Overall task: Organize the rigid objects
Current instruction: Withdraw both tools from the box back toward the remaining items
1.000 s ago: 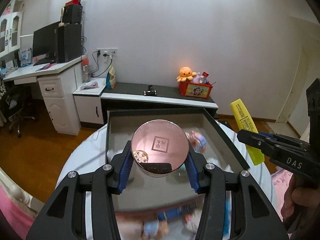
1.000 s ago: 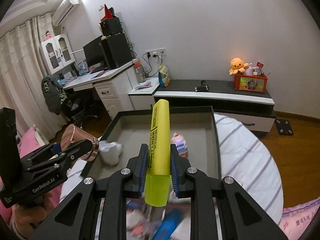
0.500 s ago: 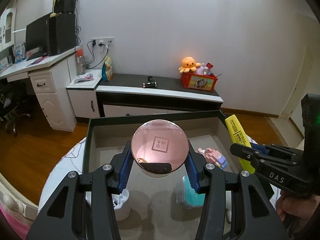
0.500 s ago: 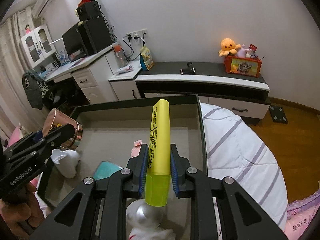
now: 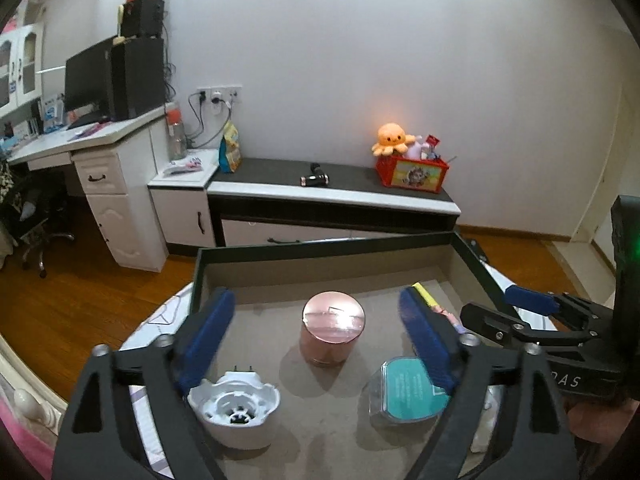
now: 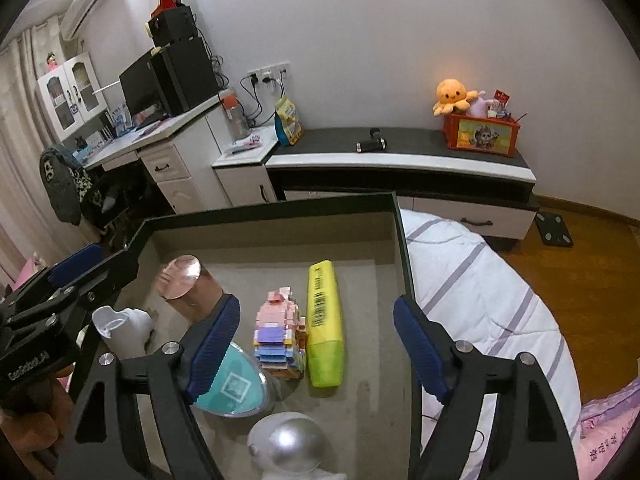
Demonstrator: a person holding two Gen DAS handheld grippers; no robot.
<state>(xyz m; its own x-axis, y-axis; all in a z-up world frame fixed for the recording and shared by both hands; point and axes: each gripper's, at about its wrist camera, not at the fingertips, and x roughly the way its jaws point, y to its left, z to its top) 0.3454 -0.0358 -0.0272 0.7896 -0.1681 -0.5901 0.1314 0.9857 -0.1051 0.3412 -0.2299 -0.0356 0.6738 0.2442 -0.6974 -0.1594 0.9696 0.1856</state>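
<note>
1. Six loose things lie in one dark-rimmed tray (image 6: 403, 240) with a grey-brown floor: one rose-gold jar (image 5: 333, 332), one yellow highlighter (image 6: 325, 320), one pastel block figure (image 6: 278, 332), one teal clear-sided case (image 5: 404, 396), one white plug-in device (image 5: 234, 404) and one silver round-headed figure (image 6: 286, 448).
2. Jar: upright near the middle of the tray floor, lid up, touching nothing.
3. Highlighter: flat on the floor towards the tray's right wall, lengthwise to it, just beside the block figure.
4. White device sits by the left wall; the teal case lies between it and the block figure; the silver figure is at the near edge.
5. Left gripper (image 5: 316, 340): its jaws have just been opening and stand wide, blue pads well clear of the jar, which stands free between them.
6. Right gripper (image 6: 316, 344): its jaws have likewise just been opening, wide apart, holding nothing; the highlighter and block figure lie below the gap.
7. Tray rests on a white quilt with grey stripes (image 6: 472, 280).
8. Room: wooden floor, white wall, one low dark-topped cabinet (image 6: 400, 148) carrying one red box (image 6: 482, 132) with one orange plush octopus (image 6: 452, 96), and one white desk (image 5: 60, 144) with one monitor.
</note>
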